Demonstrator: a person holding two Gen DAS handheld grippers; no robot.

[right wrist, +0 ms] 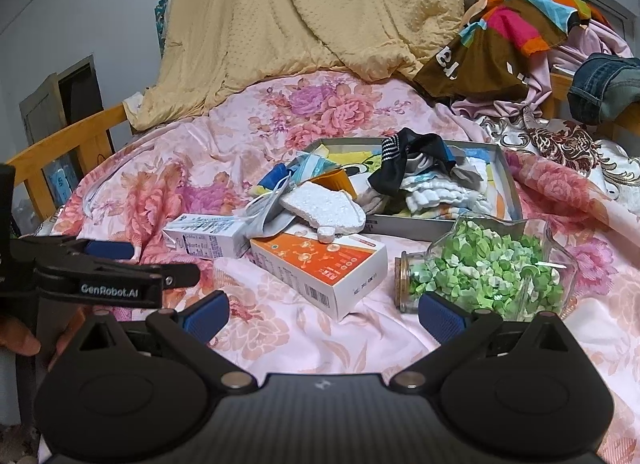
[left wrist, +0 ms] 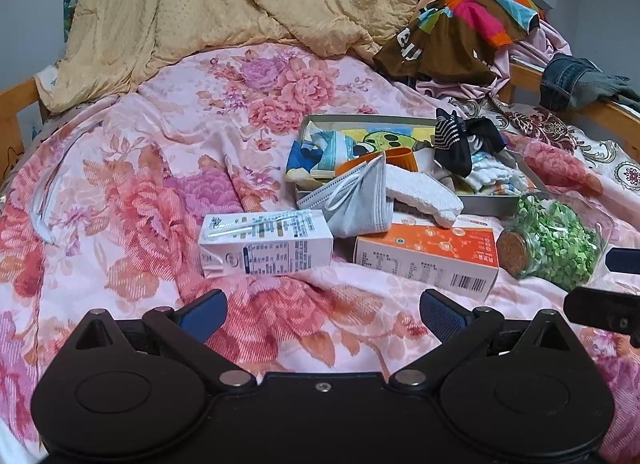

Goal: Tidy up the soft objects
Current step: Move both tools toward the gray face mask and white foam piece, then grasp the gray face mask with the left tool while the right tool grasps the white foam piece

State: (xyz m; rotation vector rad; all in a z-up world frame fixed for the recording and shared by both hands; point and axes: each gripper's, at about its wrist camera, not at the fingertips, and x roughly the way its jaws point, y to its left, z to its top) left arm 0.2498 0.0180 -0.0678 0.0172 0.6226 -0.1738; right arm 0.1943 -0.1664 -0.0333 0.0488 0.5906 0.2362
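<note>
A grey metal tray (left wrist: 486,205) (right wrist: 510,180) lies on the floral bedspread and holds a black striped sock (left wrist: 456,140) (right wrist: 408,162), white-blue cloths (left wrist: 494,176) (right wrist: 436,192), a colourful cloth (left wrist: 320,152) and an orange cup (left wrist: 400,158). A grey face mask (left wrist: 356,200) (right wrist: 264,216) and a white foam piece (left wrist: 424,194) (right wrist: 324,208) hang over the tray's near edge. My left gripper (left wrist: 322,314) is open and empty, below the milk carton (left wrist: 266,244). My right gripper (right wrist: 324,316) is open and empty, near the orange box (right wrist: 320,268).
An orange-white box (left wrist: 428,256) and a corked glass jar of green bits (left wrist: 552,242) (right wrist: 488,268) lie in front of the tray. A yellow quilt (left wrist: 240,4) and piled clothes (left wrist: 460,32) fill the back. Wooden bed rails (right wrist: 60,148) run along the sides.
</note>
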